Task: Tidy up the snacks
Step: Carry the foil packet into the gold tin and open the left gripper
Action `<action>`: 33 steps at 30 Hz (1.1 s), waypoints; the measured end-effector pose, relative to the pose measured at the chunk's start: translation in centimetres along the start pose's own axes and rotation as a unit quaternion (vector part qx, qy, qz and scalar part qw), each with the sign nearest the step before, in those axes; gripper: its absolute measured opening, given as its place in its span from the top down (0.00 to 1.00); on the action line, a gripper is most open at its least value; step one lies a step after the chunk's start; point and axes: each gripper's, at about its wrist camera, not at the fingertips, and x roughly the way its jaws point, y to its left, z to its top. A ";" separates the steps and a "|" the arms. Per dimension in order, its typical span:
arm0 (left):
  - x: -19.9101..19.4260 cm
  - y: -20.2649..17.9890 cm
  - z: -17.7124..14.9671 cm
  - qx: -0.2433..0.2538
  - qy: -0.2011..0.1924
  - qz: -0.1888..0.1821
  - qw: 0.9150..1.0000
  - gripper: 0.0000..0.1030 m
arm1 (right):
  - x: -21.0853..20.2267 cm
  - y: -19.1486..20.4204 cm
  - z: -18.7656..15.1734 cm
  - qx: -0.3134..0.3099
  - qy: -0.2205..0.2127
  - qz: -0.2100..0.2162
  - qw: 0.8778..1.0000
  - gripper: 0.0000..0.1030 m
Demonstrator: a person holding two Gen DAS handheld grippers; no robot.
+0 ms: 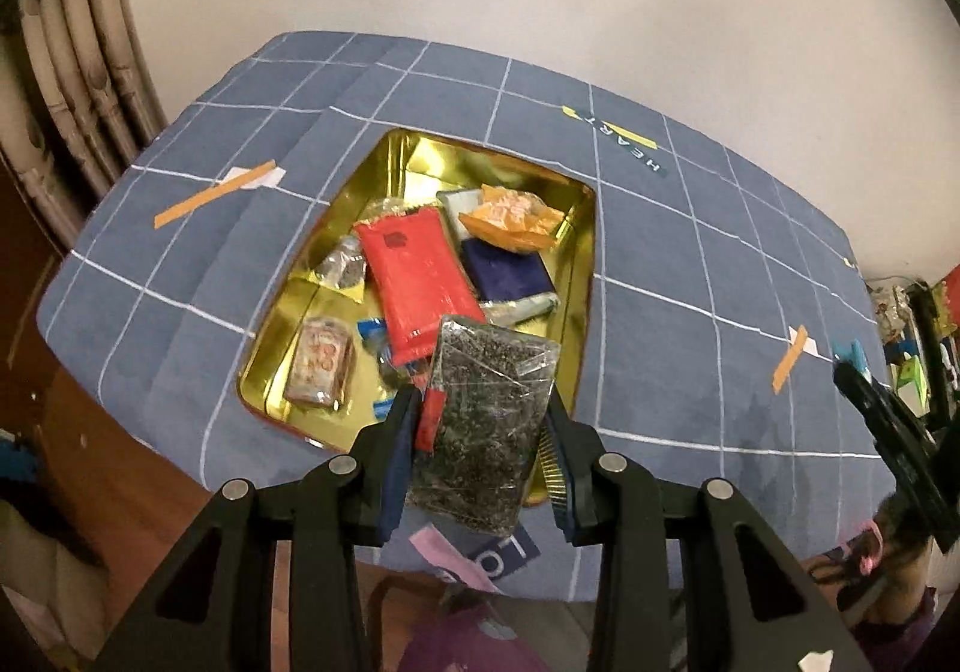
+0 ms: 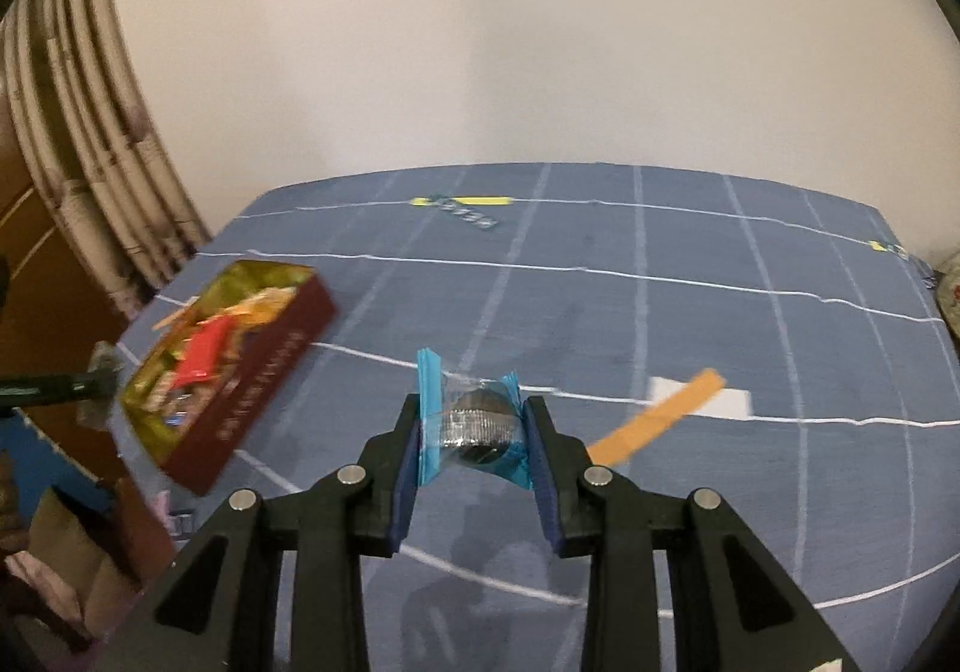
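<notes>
A gold-lined tin box (image 1: 414, 162) with maroon sides (image 2: 264, 390) lies on the blue checked cloth. It holds a red packet (image 1: 420, 276), an orange packet (image 1: 510, 219), a dark blue packet (image 1: 507, 270), a wrapped biscuit (image 1: 321, 363) and other snacks. My left gripper (image 1: 480, 408) is shut on a clear pack of dark seeds (image 1: 486, 420) above the box's near edge. My right gripper (image 2: 474, 426) is shut on a blue-wrapped round snack (image 2: 477, 426), held above the cloth to the right of the box.
Orange tape strips with white patches (image 1: 219, 192) (image 2: 660, 420) lie on the cloth. The right gripper (image 1: 888, 414) shows at the right edge of the left wrist view. A curtain (image 1: 78, 72) hangs at left, with a white wall behind. Clutter lies beyond the table's right edge (image 1: 912, 336).
</notes>
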 end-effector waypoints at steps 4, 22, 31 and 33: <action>0.5 0.0 0.8 0.004 -0.010 0.009 1.000 0.66 | -0.6 1.9 -0.3 -0.002 -0.003 0.013 1.000 0.68; 3.3 -3.0 3.2 0.047 -0.019 0.047 0.998 0.66 | -0.8 1.6 -1.8 0.012 0.012 0.018 1.000 0.68; 5.2 -3.8 3.6 0.058 -0.004 0.058 0.997 0.66 | -0.5 1.2 -1.9 0.017 0.018 0.020 0.999 0.68; 5.5 -4.0 3.7 0.061 -0.002 0.059 0.996 0.66 | -0.4 1.1 -2.0 0.018 0.019 0.020 0.999 0.68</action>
